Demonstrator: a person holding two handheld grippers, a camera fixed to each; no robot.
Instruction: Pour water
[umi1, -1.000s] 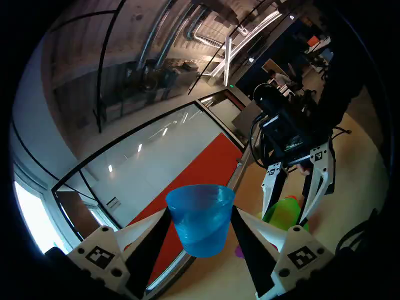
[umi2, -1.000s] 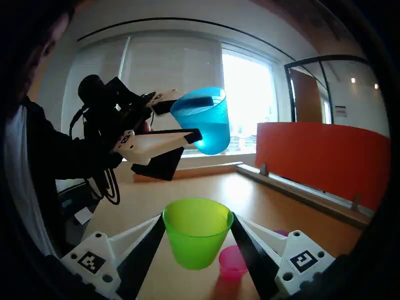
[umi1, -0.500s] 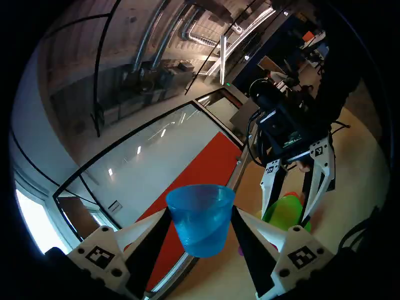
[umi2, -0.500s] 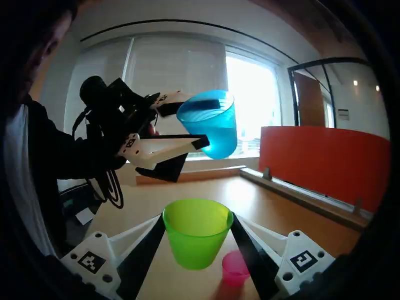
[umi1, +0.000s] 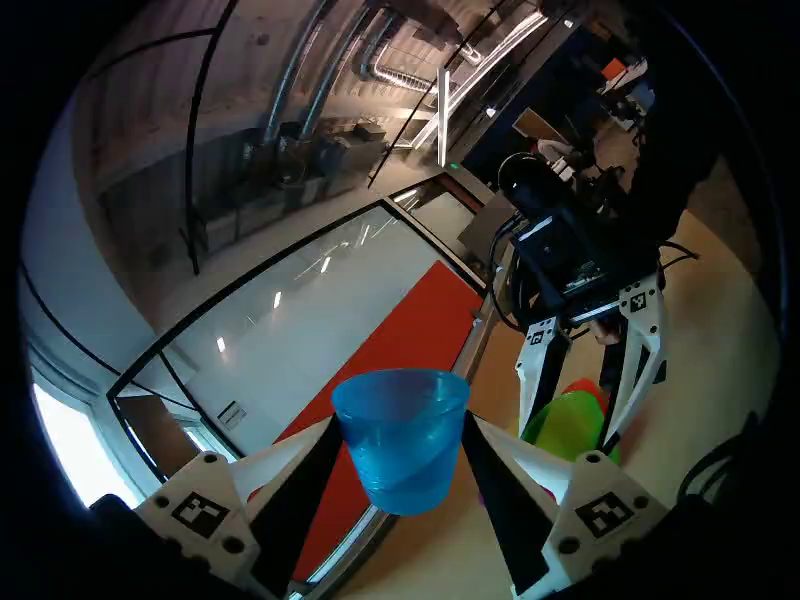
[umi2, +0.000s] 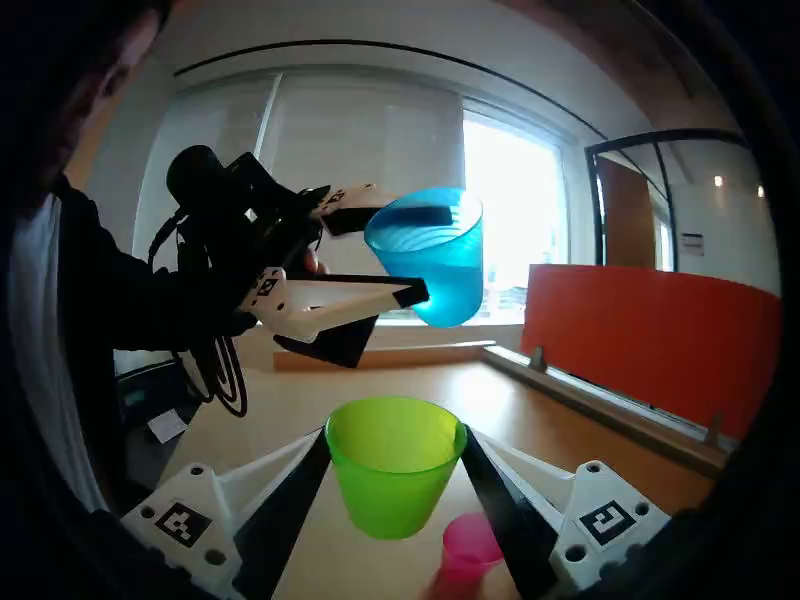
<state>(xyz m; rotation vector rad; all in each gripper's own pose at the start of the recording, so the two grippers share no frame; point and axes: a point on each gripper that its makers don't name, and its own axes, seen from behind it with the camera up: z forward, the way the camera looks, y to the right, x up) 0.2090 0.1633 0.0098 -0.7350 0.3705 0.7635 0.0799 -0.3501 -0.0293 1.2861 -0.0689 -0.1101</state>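
Two cups, each clamped between a gripper's fingers. The left gripper (umi1: 400, 428) pinches the blue cup (umi1: 400, 465), tilted, with water inside. In the right gripper view it hangs above the green cup (umi2: 393, 470), apart from it. The right gripper (umi2: 395, 438) pinches the green cup upright over the wooden table (umi2: 300, 410). A pink cup (umi2: 468, 545) sits just beyond. An orange partition (umi2: 660, 335) lines the table's edge, with a bright window (umi2: 515, 220) behind. Pipes (umi1: 300, 70) cross the ceiling.

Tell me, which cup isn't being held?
The pink cup: it stands on the table, while the left tongs grip the blue cup and the right tongs grip the green cup.
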